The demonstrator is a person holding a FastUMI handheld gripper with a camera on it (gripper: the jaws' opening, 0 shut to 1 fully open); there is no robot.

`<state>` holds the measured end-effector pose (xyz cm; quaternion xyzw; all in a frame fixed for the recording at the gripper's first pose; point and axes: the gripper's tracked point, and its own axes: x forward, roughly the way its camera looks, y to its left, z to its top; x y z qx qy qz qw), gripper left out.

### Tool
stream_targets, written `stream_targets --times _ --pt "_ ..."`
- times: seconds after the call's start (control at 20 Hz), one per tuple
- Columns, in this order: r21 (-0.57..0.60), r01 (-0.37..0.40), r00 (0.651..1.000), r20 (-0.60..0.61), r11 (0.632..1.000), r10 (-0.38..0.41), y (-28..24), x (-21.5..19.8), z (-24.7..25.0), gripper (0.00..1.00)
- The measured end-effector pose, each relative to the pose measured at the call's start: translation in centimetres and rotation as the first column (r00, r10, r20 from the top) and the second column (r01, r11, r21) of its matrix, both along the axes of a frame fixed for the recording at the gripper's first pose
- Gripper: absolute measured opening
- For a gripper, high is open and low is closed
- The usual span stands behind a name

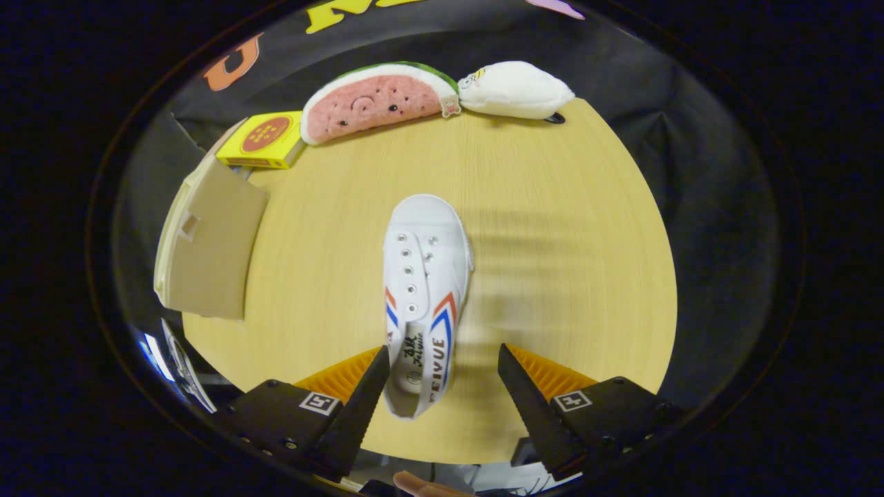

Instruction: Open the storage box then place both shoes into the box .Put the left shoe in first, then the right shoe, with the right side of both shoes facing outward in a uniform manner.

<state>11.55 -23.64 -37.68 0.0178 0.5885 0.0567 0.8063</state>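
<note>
A white canvas shoe point(423, 290) with red and blue side stripes lies on the wooden table point(566, 262), toe pointing away from me. Its heel reaches back between my fingers, close beside the left finger point(369, 393) and apart from the right finger point(525, 397). My gripper point(445, 362) is open and hangs above the shoe's heel end. The beige storage box point(207, 241) stands at the table's left edge, its flat lid panel facing me; whether it is open I cannot tell.
Along the table's far edge sit a yellow carton point(262, 141), a watermelon-slice plush point(376, 100) and a white plush point(514, 90). Bare tabletop spreads to the right of the shoe. A fingertip point(421, 485) shows below the gripper.
</note>
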Motion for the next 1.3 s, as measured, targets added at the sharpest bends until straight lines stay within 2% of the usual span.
stream_targets --times 0.15,0.4,0.55,0.65,0.7,0.85,0.9,0.95,1.3 --pt "-0.025 -0.028 0.999 -0.028 0.999 0.027 0.0 0.5 -1.8 0.96" --pt "-0.010 0.011 0.999 -0.037 1.000 -0.012 0.3 2.2 -4.0 0.88" --pt "0.141 0.006 0.999 -0.054 0.990 0.002 2.3 2.2 -4.1 0.52" --pt "0.176 0.026 0.998 -0.060 0.984 -0.015 2.3 2.2 -4.3 0.27" --pt "0.189 0.038 0.998 -0.062 0.981 -0.027 2.1 2.4 -4.2 0.27" --pt "0.241 0.070 0.995 -0.082 0.968 -0.051 1.6 2.4 -4.1 0.06" --pt "0.268 0.071 0.995 -0.086 0.961 -0.050 2.1 2.5 -5.0 0.03" --pt "0.287 0.072 0.995 -0.083 0.955 -0.051 1.6 2.1 -3.9 0.00" --pt "0.346 0.082 0.997 -0.036 0.935 -0.074 2.2 0.3 -0.2 0.00"
